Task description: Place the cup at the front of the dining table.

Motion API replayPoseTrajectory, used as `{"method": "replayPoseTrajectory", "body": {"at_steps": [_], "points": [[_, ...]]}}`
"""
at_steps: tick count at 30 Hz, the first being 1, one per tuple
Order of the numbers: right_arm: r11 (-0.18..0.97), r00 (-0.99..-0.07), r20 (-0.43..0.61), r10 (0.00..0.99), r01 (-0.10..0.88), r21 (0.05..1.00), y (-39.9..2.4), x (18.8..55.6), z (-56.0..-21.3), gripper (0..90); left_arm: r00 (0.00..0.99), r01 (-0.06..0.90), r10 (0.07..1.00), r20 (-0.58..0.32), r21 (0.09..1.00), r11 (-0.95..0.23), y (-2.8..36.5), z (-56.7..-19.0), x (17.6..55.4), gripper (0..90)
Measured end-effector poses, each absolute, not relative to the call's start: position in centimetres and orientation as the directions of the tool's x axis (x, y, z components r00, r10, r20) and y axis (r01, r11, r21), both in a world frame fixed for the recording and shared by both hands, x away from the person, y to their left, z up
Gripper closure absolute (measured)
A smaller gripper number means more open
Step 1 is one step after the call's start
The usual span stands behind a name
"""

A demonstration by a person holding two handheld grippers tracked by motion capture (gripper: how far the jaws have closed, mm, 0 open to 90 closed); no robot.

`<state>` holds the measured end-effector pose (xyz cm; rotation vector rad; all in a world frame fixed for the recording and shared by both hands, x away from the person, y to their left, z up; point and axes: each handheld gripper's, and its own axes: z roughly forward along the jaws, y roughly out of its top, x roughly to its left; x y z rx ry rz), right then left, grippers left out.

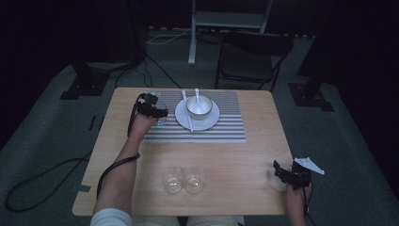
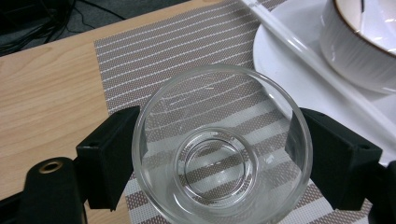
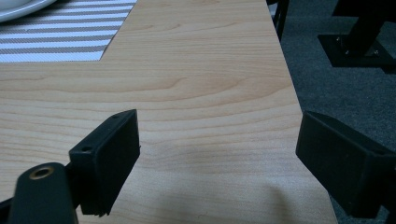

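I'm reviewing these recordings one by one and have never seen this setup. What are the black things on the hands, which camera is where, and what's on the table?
A person sits at a wooden table, holding a black two-jaw gripper in each hand. The wide picture comes from a camera overhead; the other two come from cameras riding on each gripper, looking along its jaws.

The left gripper has a small glass cup between its jaws, over the edge of a striped mat. Beside it on the mat are a plate, a bowl and a chopstick.

The right gripper is open and holds nothing, near the table's right edge. Two more glass cups stand near the person.
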<state>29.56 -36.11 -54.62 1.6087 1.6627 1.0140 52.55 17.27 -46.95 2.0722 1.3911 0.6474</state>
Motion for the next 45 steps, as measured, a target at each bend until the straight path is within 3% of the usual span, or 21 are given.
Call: {"method": "replayPoseTrajectory", "body": {"at_steps": [24, 26, 29, 30, 32, 45], "points": [[-0.025, -0.083, 0.080, 0.993, 0.525, 0.851, -36.1, 29.5, -54.6, 13.1, 0.329, 0.677, 0.944, 0.002, 0.697, -0.237, 18.3, -47.7, 51.5, 17.4], [-0.025, -0.083, 0.081, 0.993, 0.526, 0.850, -36.1, 29.5, -54.6, 13.1, 0.347, 0.678, 0.938, -0.012, 0.694, -0.242, 18.5, -47.6, 51.5, 9.4], [-0.024, -0.083, 0.080, 0.993, 0.525, 0.851, -36.1, 29.5, -54.6, 13.1, 0.344, 0.675, 0.939, -0.025, 0.701, -0.229, 18.7, -47.5, 51.3, 7.9], [-0.024, -0.083, 0.080, 0.993, 0.526, 0.850, -36.1, 29.5, -54.6, 13.1, 0.343, 0.684, 0.939, -0.027, 0.692, -0.230, 18.7, -47.6, 51.4, 1.6], [-0.023, -0.084, 0.079, 0.993, 0.526, 0.850, -36.1, 29.5, -54.6, 13.1, 0.361, 0.707, 0.931, -0.046, 0.665, -0.241, 18.8, -47.7, 51.5, 1.7], [-0.018, -0.082, 0.071, 0.994, 0.526, 0.850, -36.0, 29.5, -54.6, 13.1, 0.344, 0.664, 0.939, -0.018, 0.712, -0.229, 20.4, -47.1, 49.4, 1.9]]}}
